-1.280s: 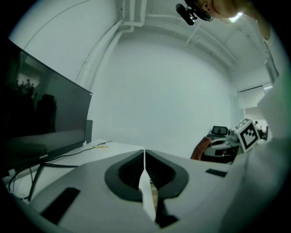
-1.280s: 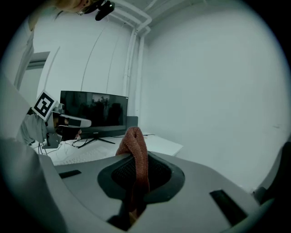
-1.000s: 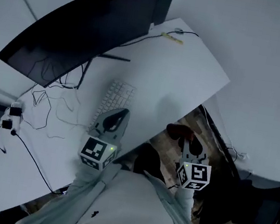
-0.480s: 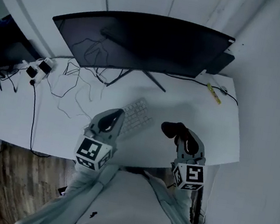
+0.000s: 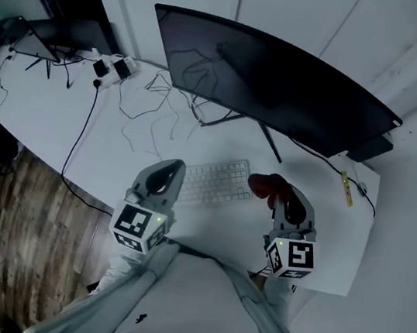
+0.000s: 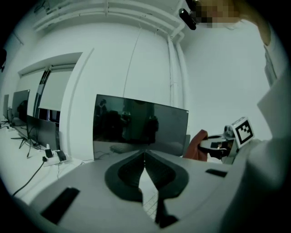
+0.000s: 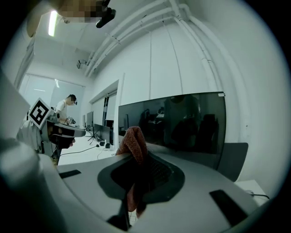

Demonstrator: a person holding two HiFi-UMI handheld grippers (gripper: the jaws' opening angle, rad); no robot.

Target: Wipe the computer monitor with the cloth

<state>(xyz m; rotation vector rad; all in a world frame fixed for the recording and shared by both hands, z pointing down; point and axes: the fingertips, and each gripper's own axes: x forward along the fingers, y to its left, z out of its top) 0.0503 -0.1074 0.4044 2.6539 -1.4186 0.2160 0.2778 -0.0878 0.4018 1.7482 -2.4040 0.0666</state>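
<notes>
A wide, dark, curved monitor point(image 5: 277, 82) stands at the back of the white desk point(image 5: 35, 119); it also shows in the left gripper view point(image 6: 138, 127) and the right gripper view point(image 7: 182, 120). My right gripper point(image 5: 285, 201) is shut on a red-brown cloth point(image 5: 267, 185), which bunches up between the jaws point(image 7: 132, 143), some way in front of the screen. My left gripper point(image 5: 166, 179) hovers over the left end of a white keyboard point(image 5: 214, 182), jaws closed tip to tip with nothing in them point(image 6: 144, 157).
Loose cables point(image 5: 155, 106) and power adapters point(image 5: 110, 68) lie left of the monitor stand. A second dark screen point(image 5: 57, 32) sits at the far left. A yellow item point(image 5: 346, 187) lies at the right. The desk's near edge drops to a wooden floor point(image 5: 17, 233).
The head view has swung round, so the desk and monitor now face me. My right gripper with the cloth has come from beyond the desk edge to above the desk. Both grippers stay shut.
</notes>
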